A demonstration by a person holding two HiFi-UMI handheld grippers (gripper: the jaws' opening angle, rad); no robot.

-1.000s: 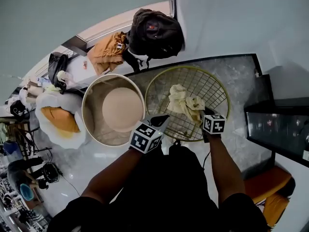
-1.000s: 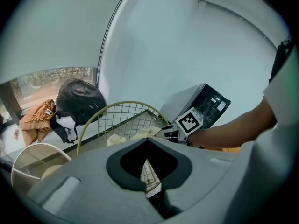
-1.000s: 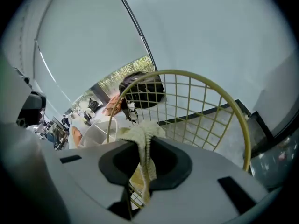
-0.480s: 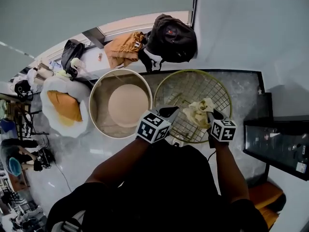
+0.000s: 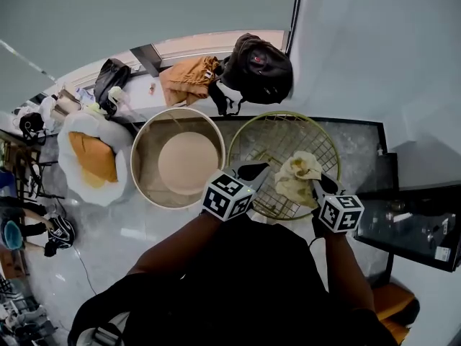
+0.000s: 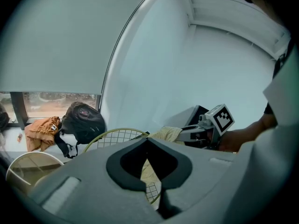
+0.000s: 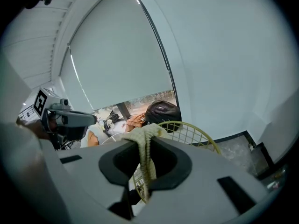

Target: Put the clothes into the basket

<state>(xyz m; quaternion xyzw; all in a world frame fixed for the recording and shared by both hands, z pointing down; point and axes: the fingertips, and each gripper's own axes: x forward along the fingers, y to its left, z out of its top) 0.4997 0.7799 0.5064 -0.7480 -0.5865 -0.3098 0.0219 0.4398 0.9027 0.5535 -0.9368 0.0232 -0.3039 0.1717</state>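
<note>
A pale yellow cloth [image 5: 298,176] hangs bunched over the yellow-green wire basket [image 5: 274,139], lifted off its mesh. My right gripper [image 5: 317,184] is shut on the cloth at the basket's near right rim. In the right gripper view the cloth [image 7: 148,164] drapes over and down between the jaws of that gripper [image 7: 144,141]. My left gripper [image 5: 253,170] hovers at the basket's near left rim, shut, with nothing in it. In the left gripper view its tips [image 6: 147,139] meet, and the cloth [image 6: 166,134] and the basket [image 6: 117,135] show beyond them.
A round beige tub [image 5: 144,150] stands just left of the basket. Behind them lie a black backpack [image 5: 256,67] and an orange garment [image 5: 189,78]. A white bag with orange contents [image 5: 90,161] is at the far left. A dark glass cabinet [image 5: 418,222] stands at the right.
Both grippers have risen. The right one has lifted the cloth off the basket's mesh, so it hangs bunched from the jaws and nearer the right rim.
</note>
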